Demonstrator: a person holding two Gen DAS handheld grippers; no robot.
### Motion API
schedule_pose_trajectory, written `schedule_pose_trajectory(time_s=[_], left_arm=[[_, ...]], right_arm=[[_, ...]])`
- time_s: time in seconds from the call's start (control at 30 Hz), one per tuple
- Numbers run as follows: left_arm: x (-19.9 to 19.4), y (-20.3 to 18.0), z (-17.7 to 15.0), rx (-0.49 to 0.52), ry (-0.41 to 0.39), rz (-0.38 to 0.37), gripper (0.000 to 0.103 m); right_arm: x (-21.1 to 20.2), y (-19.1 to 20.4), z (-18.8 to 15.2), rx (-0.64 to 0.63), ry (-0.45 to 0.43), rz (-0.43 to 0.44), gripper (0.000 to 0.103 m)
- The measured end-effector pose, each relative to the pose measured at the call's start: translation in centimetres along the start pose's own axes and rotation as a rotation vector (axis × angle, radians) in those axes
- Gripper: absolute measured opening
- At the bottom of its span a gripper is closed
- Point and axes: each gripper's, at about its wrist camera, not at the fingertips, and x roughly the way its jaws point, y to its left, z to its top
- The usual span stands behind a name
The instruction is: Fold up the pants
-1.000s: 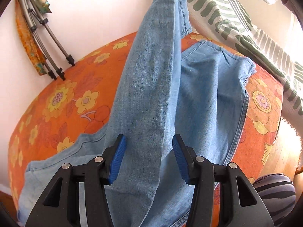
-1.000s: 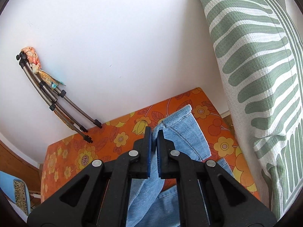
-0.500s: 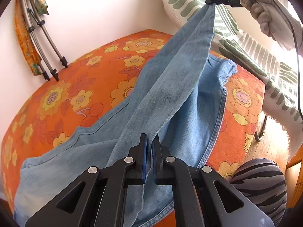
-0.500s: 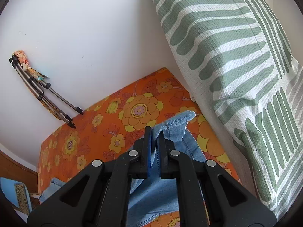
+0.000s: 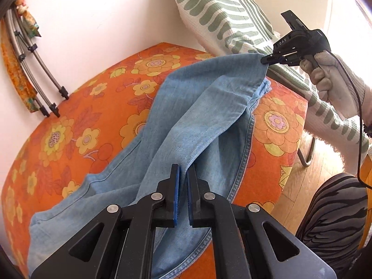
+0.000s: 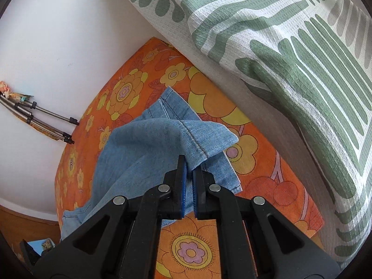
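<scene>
Looking at the jeans [image 5: 190,125] first: light blue denim, soft and floppy but with some weight, so it sags between wherever you pinch it and drags on the cover. Not slippery, nothing fragile. My guess is the thick stitched bits, hem and side seams, are the best places to hold, since a pinch there won't slide off the way it might on a single flat layer.

They're lying on the orange flowered bed [image 5: 76,125], one leg flat on the cover, the other lifted and stretched across on top of it.

Left tool [image 5: 182,181]: pressed together on a fold of the lifted leg, partway along, near the edge of the pile. Its jaws have just been closing, and the denim is caught between the blue pads [image 5: 176,193].

Right tool [image 6: 189,174], further right by the green-striped pillow [image 6: 290,53]: also clamped tight, pinching the hem end of that same leg right by the seam. From the left camera you can see it held in a gloved hand [image 5: 330,79], with the cloth pulled fairly taut between the two pinch points.
</scene>
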Motion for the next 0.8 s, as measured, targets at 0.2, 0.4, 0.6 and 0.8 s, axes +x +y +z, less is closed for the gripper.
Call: schedule_pose_trajectory(time_s=[0.2, 0.4, 0.6, 0.8], left_arm=[[-1.6, 2.1, -0.2, 0.007, -0.02, 0.064, 0.004], [-1.2, 1.7, -0.4, 0.023, 0.038, 0.045, 0.006], [1.4, -1.6, 3.7, 0.09, 0.037, -0.028, 0.029], [5.9, -5.9, 7.7, 0.15, 0.041, -0.134, 0.032]], right_arm=[[-0.7, -1.2, -2.0, 0.021, 0.003, 0.071, 0.004], [2.1, -3.8, -3.1, 0.046, 0.058, 0.052, 0.004], [1.6, -3.9, -4.5, 0.035, 0.078, 0.165, 0.004], [1.1, -3.4, -4.6, -0.042, 0.096, 0.173, 0.004]])
